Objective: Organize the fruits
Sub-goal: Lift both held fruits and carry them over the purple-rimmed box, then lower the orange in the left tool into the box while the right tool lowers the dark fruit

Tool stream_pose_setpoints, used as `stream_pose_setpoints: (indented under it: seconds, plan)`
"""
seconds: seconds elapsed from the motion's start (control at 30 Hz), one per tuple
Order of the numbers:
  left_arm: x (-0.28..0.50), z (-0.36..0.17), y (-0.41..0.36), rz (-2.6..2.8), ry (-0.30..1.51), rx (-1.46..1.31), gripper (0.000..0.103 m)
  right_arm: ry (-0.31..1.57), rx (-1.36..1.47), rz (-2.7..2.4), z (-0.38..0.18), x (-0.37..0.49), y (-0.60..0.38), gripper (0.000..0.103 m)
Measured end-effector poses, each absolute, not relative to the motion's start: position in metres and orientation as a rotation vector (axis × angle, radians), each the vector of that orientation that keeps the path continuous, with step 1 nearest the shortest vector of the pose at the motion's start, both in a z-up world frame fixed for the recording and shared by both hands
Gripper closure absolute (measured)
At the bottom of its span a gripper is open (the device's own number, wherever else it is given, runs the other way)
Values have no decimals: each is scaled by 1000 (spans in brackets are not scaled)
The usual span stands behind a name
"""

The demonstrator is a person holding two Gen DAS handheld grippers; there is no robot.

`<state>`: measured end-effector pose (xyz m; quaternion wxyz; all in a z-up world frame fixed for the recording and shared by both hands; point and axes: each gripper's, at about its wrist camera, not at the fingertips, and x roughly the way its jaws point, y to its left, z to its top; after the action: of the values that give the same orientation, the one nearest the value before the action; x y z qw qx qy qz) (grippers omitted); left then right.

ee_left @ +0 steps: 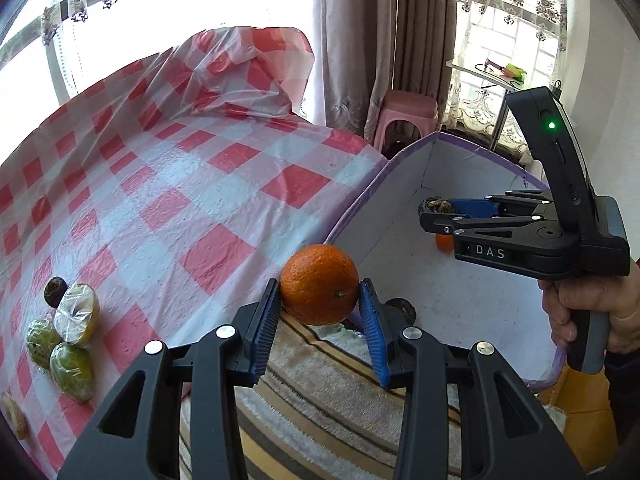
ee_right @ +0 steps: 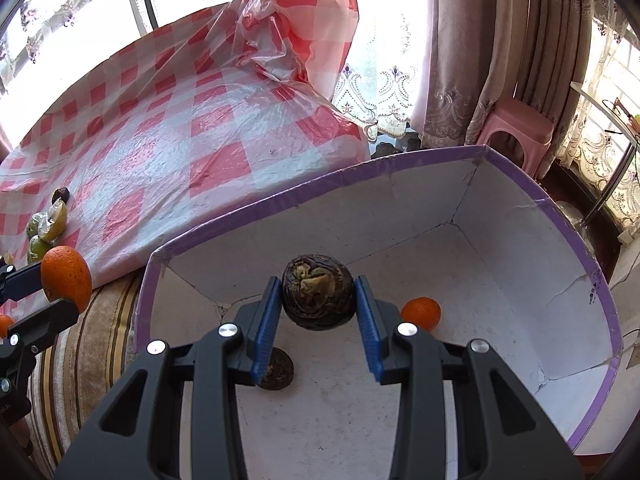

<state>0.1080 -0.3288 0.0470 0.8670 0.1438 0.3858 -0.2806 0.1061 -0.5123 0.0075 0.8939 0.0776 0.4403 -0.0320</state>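
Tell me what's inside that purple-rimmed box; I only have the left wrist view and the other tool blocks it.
Observer: A small orange sits on the box floor, beside the right tongs.
Operator: Report what the right tongs carry.
Observer: They are shut on a dark wrinkled fruit, held above the box floor.
Operator: Name anything else in there.
Observer: Another dark fruit lies on the floor, under the tongs' left finger.
Operator: Confirm my grip.
Observer: From the right wrist view, your left tongs are shut on the big orange, outside the box over the striped cloth.
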Motion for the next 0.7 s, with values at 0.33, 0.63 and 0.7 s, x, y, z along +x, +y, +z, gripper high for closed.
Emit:
stream_pose_setpoints:
  seconds: [0.33, 0.63, 0.7]
  plan:
    - [120, 28, -377, -642, 860, 332, 65, 897, 146, -118, 16, 118, -522, 65]
    - [125, 7, -403, -638, 888, 394, 65, 928, 151, -146, -4, 137, -525, 66]
    - [127, 0, -406, -633, 901, 405, 65, 927, 156, -151, -7, 140, -527, 66]
